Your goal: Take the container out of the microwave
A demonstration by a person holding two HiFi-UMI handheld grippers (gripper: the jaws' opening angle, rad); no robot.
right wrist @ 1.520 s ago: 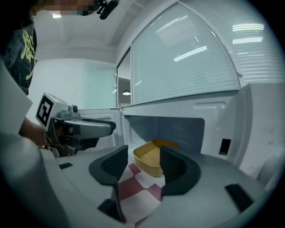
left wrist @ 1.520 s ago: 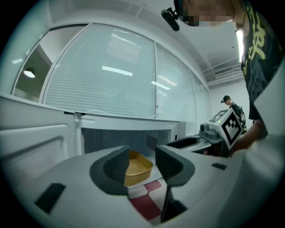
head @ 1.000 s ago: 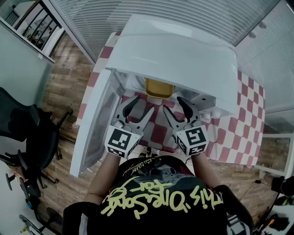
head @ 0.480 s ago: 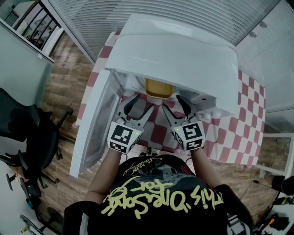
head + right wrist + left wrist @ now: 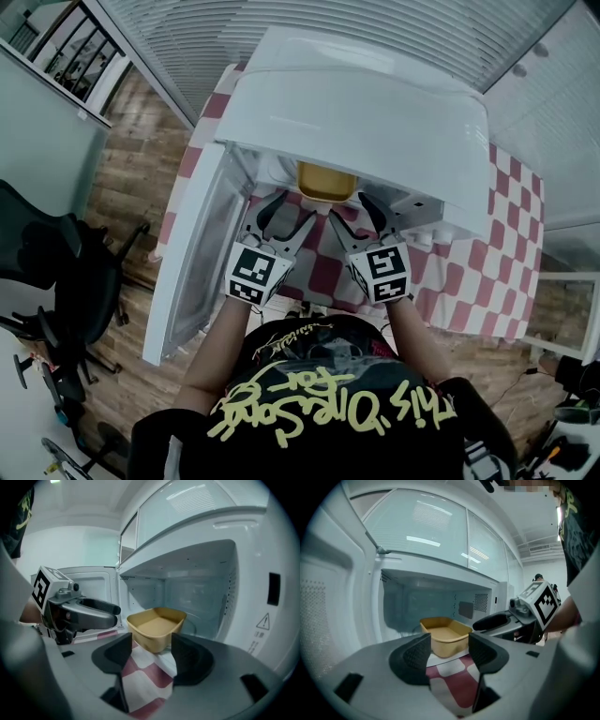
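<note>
We've eased the left gripper [image 5: 292,210] and right gripper [image 5: 352,210] toward the microwave [image 5: 356,122], jaws just widening (both empty); container [image 5: 325,180] at twelve o'clock.

black t-shirt [image 5: 319,398] with yellow-green scrawled lettering, grey left gripper [image 5: 292,211] and right gripper [image 5: 349,211], black fingers [image 5: 412,660], white marker cubes [image 5: 256,275]

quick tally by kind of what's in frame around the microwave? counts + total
Microwave: 1
Container: 1
Grippers: 2, left gripper and right gripper
Checked tablecloth: 1
Office chair: 1
Total: 6
</note>
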